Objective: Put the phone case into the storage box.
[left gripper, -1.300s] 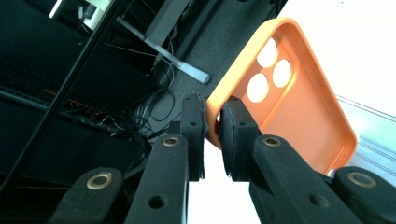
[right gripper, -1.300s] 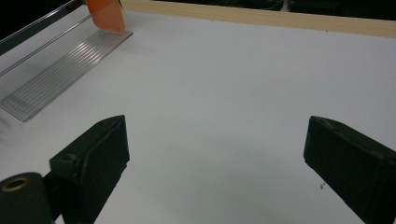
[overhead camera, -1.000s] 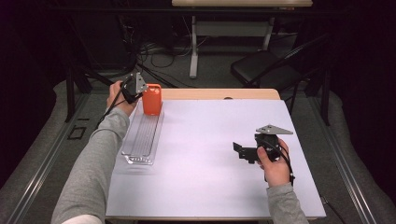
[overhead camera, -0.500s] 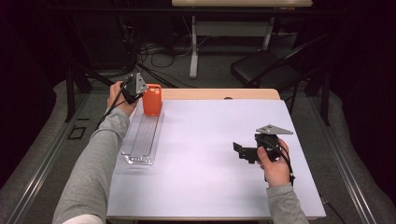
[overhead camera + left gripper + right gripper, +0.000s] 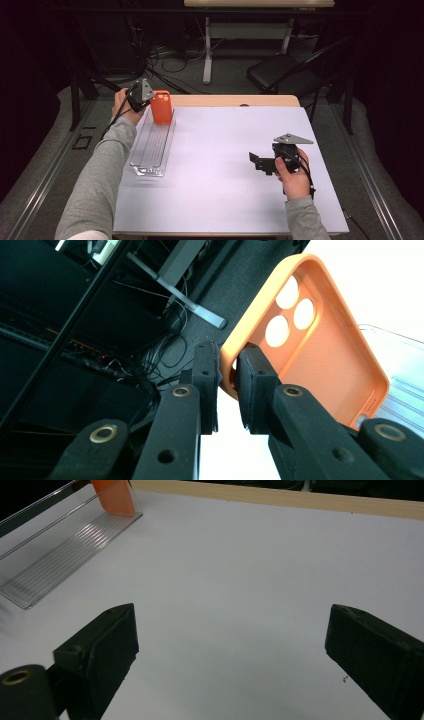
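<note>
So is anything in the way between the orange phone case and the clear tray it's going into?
Nothing visible. The left gripper is shut on the rim of the orange phone case, which stands upright at the far end of the clear tray. The ridged slots nearer the person hold nothing. The right gripper waits open, far across the table.

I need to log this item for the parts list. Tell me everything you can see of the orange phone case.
The orange phone case is an empty shell with a raised rim, a finely dotted inner face and three round camera holes near one corner. It looks like soft matte silicone. It stands upright at the far end of the clear ridged tray, near the table's back left corner. The left gripper is shut on its rim at the camera-hole end, one pad on each side.
</note>
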Action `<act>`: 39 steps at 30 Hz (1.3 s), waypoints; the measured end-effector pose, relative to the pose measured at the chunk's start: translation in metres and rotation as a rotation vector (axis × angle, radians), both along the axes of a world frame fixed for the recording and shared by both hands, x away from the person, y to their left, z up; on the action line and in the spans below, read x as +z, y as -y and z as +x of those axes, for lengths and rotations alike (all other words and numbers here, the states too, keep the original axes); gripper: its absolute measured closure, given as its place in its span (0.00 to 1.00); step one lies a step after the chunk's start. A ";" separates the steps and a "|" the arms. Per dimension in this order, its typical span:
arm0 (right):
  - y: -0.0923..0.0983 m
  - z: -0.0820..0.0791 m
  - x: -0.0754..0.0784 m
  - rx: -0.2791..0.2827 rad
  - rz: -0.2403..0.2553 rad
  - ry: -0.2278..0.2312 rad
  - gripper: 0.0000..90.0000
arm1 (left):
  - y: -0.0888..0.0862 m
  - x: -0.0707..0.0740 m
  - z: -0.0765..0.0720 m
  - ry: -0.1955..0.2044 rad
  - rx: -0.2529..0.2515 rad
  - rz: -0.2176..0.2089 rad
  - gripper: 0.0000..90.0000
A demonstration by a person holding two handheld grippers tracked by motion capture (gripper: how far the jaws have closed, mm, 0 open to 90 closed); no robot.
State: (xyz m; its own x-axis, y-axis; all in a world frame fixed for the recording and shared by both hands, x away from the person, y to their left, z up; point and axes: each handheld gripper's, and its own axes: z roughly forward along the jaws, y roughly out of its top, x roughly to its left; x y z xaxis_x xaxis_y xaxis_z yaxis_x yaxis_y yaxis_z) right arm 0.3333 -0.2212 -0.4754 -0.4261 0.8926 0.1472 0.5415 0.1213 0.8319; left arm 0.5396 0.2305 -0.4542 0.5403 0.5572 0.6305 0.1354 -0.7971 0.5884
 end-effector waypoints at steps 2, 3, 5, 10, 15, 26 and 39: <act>0.000 0.000 0.000 0.002 0.001 -0.001 0.07 | -0.001 -0.001 0.000 0.002 0.001 -0.003 0.88; 0.000 0.000 0.000 0.002 0.001 0.000 0.07 | -0.001 -0.001 0.000 0.002 0.002 -0.007 0.88; 0.000 0.000 0.000 0.001 0.001 0.002 0.07 | -0.002 -0.002 0.000 -0.001 0.007 -0.008 0.88; 0.000 0.000 0.000 0.000 0.002 0.002 0.07 | -0.003 -0.002 0.001 -0.002 0.008 -0.010 0.87; 0.001 0.000 0.000 -0.002 0.004 0.000 0.07 | -0.003 -0.002 0.001 -0.008 0.009 -0.016 0.85; 0.001 0.000 0.000 -0.001 0.001 0.003 0.07 | -0.002 -0.003 0.001 -0.016 0.019 -0.043 0.76; 0.000 0.000 0.000 -0.001 0.002 0.002 0.07 | -0.005 -0.002 0.002 -0.007 0.049 -0.071 0.59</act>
State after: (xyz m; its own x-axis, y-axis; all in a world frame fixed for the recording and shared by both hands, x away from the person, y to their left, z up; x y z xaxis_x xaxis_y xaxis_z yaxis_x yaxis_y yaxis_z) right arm 0.3337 -0.2217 -0.4756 -0.4260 0.8926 0.1478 0.5396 0.1195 0.8334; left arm 0.5416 0.2360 -0.4564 0.5156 0.6261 0.5849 0.1771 -0.7458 0.6422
